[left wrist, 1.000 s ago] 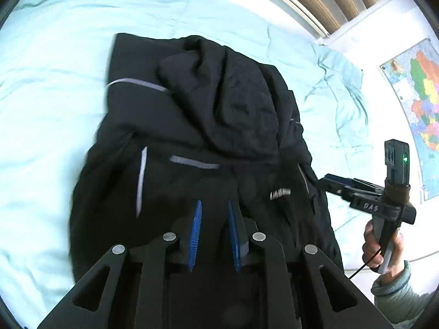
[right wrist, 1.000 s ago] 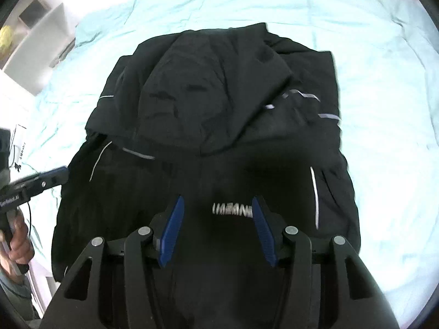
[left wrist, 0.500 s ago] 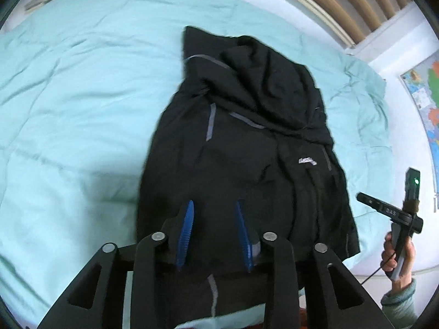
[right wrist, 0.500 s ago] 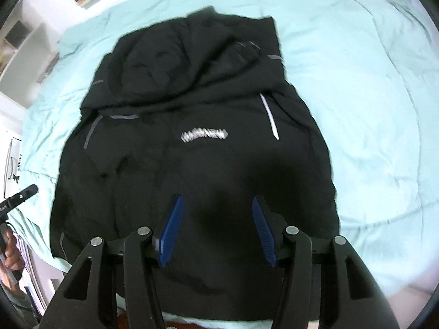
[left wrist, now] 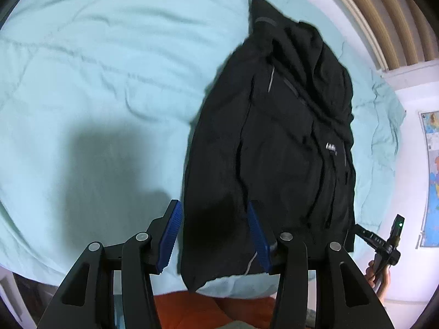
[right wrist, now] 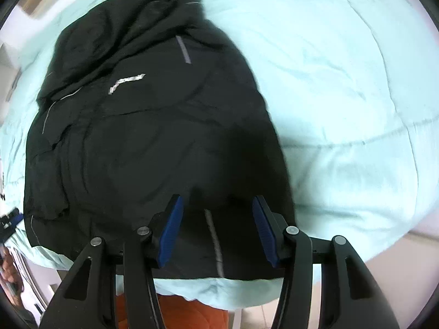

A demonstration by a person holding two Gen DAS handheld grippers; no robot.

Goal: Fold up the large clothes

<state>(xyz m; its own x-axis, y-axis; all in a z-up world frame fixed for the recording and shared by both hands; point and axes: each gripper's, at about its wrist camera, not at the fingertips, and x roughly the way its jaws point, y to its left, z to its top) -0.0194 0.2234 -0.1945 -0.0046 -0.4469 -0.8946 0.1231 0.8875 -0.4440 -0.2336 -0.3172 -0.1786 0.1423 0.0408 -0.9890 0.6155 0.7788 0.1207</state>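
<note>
Jacket: black jacket [left wrist: 277, 148] lies flat on the pale green bedspread [left wrist: 96, 68], hem at the near edge.
Left gripper [left wrist: 215, 235]: jaws just been opening, nothing clamped.
Right gripper [right wrist: 216, 230]: parted, empty, above the hem.
Around: wall map [left wrist: 432, 178]; orange fabric [right wrist: 175, 315] below the bed edge.

We cannot read the white logo [right wrist: 127, 82] on the jacket [right wrist: 153, 126]; motion blur smears it in the right wrist view and it is too small in the left. The left gripper [right wrist: 8, 220] is only a blurred sliver cut off at the right wrist view's edge, with its hand [right wrist: 9, 270] half out of frame. The wall map [left wrist: 432, 178] is cropped, its print too small to tell.
</note>
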